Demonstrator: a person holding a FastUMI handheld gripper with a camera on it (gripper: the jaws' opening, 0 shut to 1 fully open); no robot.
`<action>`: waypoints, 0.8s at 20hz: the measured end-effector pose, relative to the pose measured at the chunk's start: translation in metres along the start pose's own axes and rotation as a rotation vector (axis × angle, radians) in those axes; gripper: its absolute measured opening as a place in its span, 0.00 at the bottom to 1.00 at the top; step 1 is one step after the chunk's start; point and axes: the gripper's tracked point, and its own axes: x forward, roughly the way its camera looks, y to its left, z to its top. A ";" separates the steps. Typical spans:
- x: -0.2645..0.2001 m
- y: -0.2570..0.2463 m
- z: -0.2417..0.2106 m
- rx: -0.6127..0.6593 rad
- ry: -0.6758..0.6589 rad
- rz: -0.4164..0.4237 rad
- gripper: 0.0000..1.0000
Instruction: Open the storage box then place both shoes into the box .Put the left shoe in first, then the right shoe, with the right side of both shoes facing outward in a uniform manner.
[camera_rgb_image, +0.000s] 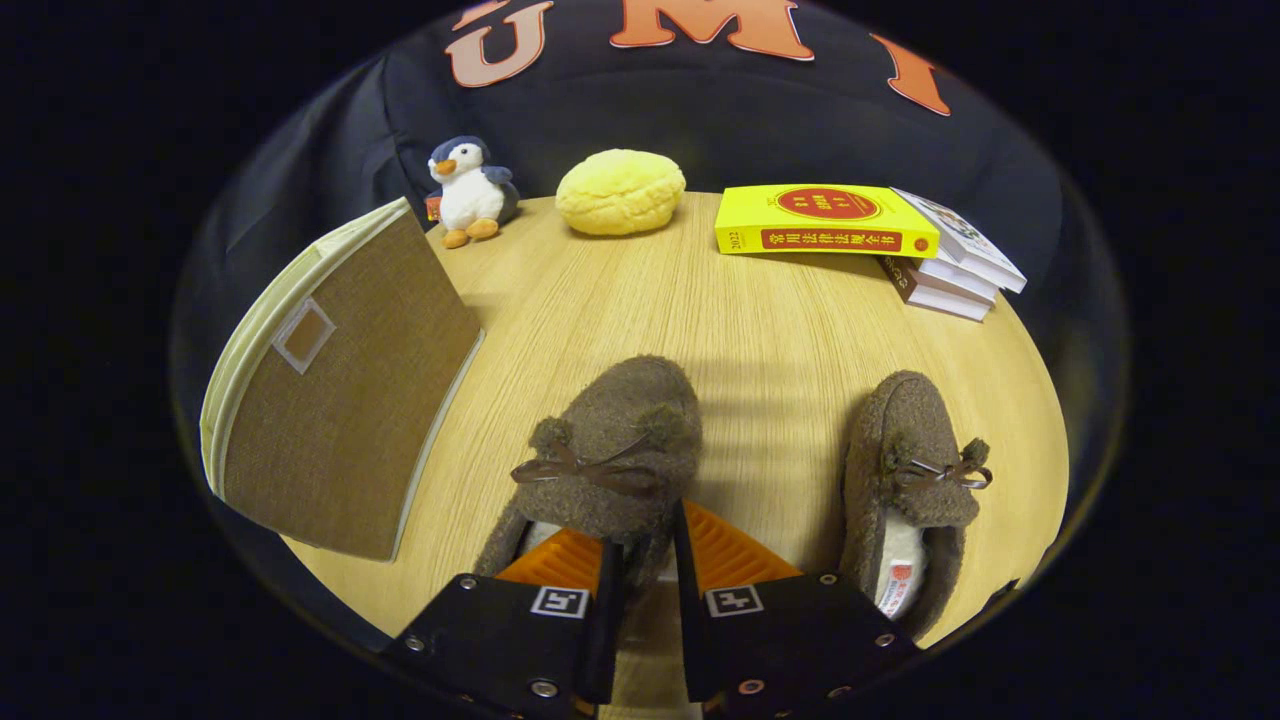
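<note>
On the round, pale wood-grain table (620, 300), two fuzzy brown slippers with thin brown bows lay side by side, toes pointing away from the camera. The nearer slipper (610, 440) sat right at the gripper (645, 545): one finger reached into its opening, against the light lining, while the other finger ran along the outside of its collar wall. The fingers stood close together with that side wall between them, so the tool appeared to be pinching the slipper's edge, though whether both pads pressed firmly could not be told. The second slipper (910, 490) rested apart from the first, off to the far side of the outer finger, its white fleece lining and a small red label visible inside.

Beside the gripped slipper, on the opposite side, stood the brown woven-fabric storage box (340, 400) with cream-coloured edging and a small clear label window, its flap closed. Beyond the slippers, along the far edge of the table, sat a small plush penguin (470, 190), a yellow bun-shaped soft toy (620, 192), and a thick yellow book (825, 220) lying on a slanted stack of other books (950, 275).
</note>
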 end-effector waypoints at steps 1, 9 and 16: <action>0.000 -0.002 0.000 0.004 0.001 -0.010 0.25; -0.024 0.005 0.036 0.076 -0.028 0.002 0.03; -0.081 0.051 0.118 0.099 -0.128 0.051 0.04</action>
